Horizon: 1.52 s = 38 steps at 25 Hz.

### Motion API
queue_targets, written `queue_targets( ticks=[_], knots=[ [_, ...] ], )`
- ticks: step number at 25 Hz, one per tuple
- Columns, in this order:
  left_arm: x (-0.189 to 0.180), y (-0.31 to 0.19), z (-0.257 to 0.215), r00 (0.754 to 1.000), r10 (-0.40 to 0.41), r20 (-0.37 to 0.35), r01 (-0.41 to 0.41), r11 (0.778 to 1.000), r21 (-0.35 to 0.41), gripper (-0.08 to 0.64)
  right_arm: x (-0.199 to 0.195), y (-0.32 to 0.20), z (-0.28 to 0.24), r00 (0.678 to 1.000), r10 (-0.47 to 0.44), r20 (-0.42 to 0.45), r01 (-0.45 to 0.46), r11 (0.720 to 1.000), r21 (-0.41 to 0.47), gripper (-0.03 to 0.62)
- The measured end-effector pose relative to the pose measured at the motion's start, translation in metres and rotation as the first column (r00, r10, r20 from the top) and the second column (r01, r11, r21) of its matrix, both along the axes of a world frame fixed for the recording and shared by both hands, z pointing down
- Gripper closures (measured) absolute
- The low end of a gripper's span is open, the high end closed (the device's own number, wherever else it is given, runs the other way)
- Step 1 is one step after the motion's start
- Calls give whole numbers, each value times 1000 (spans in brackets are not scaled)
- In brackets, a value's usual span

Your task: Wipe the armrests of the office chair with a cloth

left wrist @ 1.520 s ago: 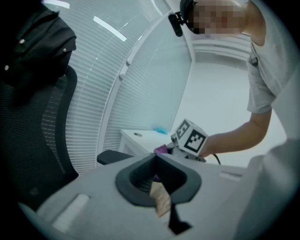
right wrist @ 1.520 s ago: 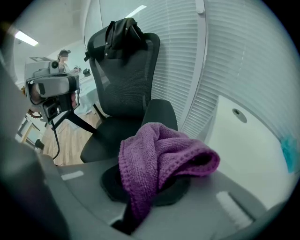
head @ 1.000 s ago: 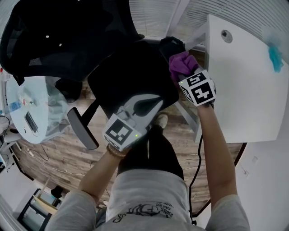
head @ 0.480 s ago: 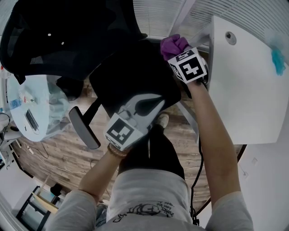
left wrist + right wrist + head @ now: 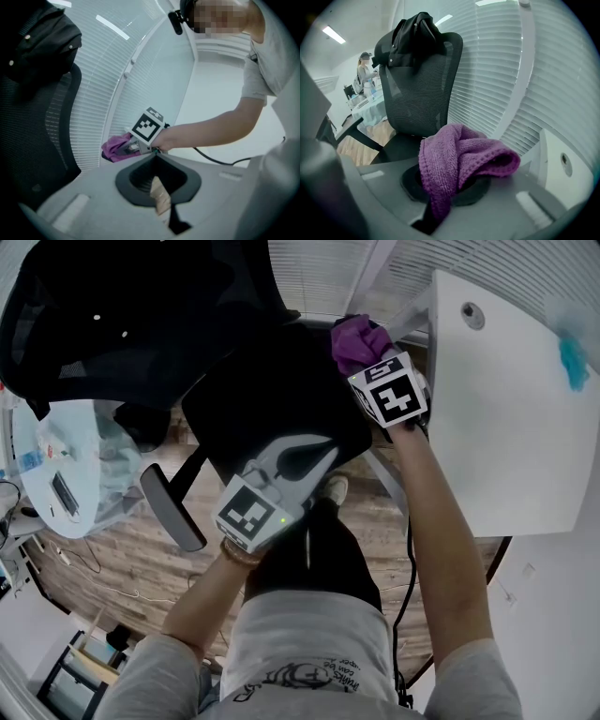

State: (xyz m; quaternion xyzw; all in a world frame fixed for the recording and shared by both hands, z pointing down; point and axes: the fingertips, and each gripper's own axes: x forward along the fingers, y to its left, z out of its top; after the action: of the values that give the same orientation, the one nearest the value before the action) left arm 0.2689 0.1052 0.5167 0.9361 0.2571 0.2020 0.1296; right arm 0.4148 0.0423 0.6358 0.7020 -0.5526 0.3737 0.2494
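Because wiping needs grip, right claw [image 5: 368, 356] clamps purple cloth [image 5: 357, 337] at one o'clock of seat [image 5: 272, 395]; left claw [image 5: 327, 451], closed and empty, hangs spare above it.

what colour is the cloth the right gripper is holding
Purple. The cloth shows best in the right gripper view.

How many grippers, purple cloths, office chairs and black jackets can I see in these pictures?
grippers: 2, the left gripper and the right gripper
purple cloth: 1, held in the right gripper
office chair: 1
black jacket: 1, draped over the chair's back
Total: 5
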Motion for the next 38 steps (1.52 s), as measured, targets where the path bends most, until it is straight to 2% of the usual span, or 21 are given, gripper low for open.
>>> queue_targets(
  ticks=[9,16,24,30,38],
  knots=[
    [0,10,-1,1000,26,-9,-26,1000,0,558,-27,57,-4,996,89,28,-90,996,16,563],
    [-4,15,-4,999,30,-13,-30,999,-12,558,-67,120,-8,993,114,40,-112,993,-47,563],
    [-3,20,-5,999,40,-15,-40,999,-10,558,-101,172,-12,980,156,125,-143,984,-106,563],
    [-6,19,-5,999,41,-16,-41,999,-11,558,-106,174,-12,982,142,126,-127,984,-122,561],
    [-16,4,1,1000,23,-1,-23,1000,-16,558,-82,125,-6,987,97,132,-89,994,-66,561]
  ],
)
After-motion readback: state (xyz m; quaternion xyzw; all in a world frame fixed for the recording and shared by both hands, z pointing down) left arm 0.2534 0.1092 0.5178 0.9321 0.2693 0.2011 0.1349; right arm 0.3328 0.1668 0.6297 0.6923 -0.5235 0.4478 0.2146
